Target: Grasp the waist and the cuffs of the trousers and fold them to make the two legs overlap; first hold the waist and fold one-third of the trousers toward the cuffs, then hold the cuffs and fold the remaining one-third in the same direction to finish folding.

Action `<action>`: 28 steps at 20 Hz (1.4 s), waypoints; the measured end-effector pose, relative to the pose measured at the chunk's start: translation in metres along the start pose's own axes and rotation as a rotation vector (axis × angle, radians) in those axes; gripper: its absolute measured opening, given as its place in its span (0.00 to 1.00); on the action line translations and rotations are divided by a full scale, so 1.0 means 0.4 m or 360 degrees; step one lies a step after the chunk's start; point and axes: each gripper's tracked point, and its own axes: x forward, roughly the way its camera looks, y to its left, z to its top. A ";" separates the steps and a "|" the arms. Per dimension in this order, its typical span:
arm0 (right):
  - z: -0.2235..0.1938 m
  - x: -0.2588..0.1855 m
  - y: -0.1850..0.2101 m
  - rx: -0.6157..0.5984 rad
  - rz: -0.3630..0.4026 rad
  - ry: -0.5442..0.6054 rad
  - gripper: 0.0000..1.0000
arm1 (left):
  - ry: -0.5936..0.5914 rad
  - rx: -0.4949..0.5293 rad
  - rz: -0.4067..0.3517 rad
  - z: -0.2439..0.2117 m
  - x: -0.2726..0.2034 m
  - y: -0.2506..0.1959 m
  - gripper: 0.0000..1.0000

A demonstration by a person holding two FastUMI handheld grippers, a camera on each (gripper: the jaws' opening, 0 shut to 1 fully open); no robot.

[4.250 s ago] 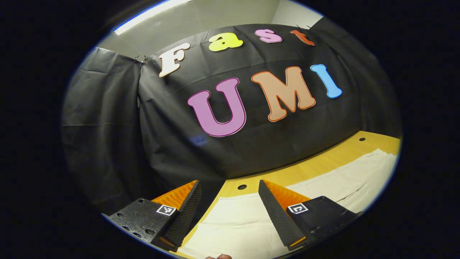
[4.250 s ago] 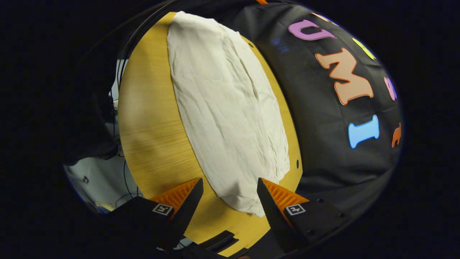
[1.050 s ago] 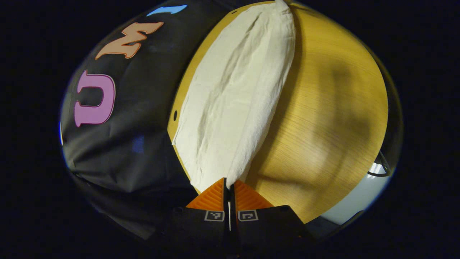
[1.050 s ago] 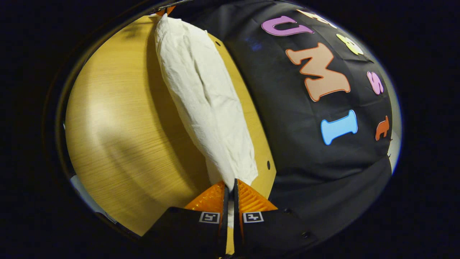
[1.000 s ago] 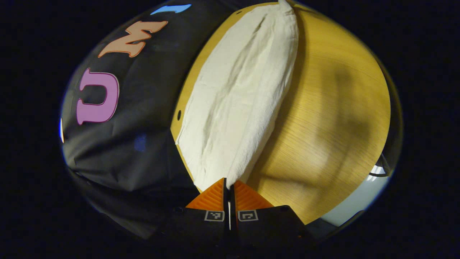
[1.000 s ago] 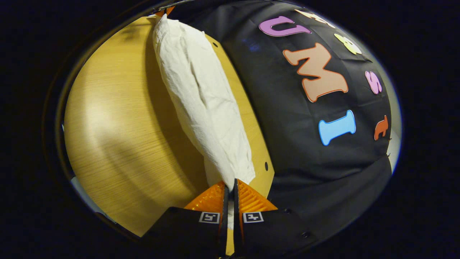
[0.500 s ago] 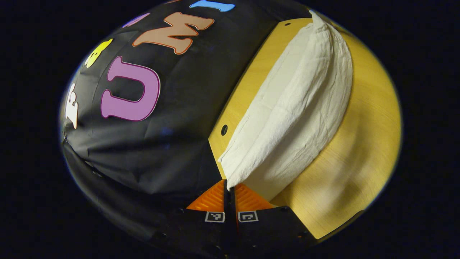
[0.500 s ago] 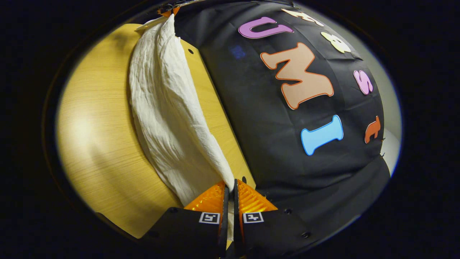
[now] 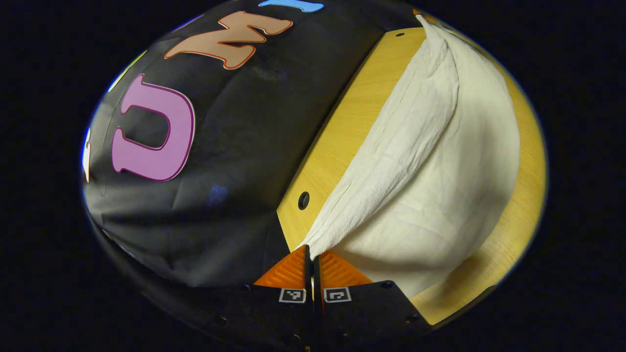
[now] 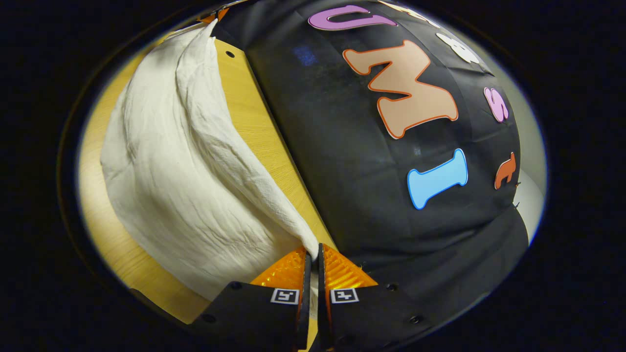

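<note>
- My left gripper was clenched on one end of the cream trousers, fingers pinched tight on the fabric.
- My right gripper was clamped the same way on the other end of the trousers.
- Between them, I saw the lifted edge stretched taut, the cloth draping down onto the wooden table.
- Farthest off, I had the black booth wall just beyond the table's far edge.

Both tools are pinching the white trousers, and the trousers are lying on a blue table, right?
Not quite. Both tools, left tool and right tool, do pinch the white trousers, but the table is yellow wood, not blue, as the left gripper view shows.
</note>
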 end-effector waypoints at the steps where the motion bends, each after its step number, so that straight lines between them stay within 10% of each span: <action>1: 0.001 0.031 0.012 0.0016 0.0013 0.0022 0.10 | -0.0010 0.0015 0.0007 0.002 0.024 0.001 0.00; 7: -0.023 0.129 0.120 0.0081 0.0134 0.0147 0.13 | 0.0005 -0.0017 -0.0006 -0.013 0.130 -0.046 0.00; 9: -0.020 0.118 0.156 0.0173 0.0220 0.0167 0.49 | 0.0038 -0.0064 -0.0068 -0.020 0.125 -0.079 0.00; 12: -0.018 0.091 0.139 0.0345 0.0211 0.0157 1.00 | -0.0011 -0.0237 -0.0166 0.009 0.087 -0.124 0.70; 17: -0.116 0.030 0.104 0.0845 0.0181 0.0297 0.98 | -0.0133 -0.0525 -0.0083 0.101 -0.007 -0.096 0.96; 28: -0.364 -0.031 0.085 0.1619 0.0102 0.0589 0.98 | -0.0234 -0.0957 -0.0093 0.225 -0.170 -0.126 0.96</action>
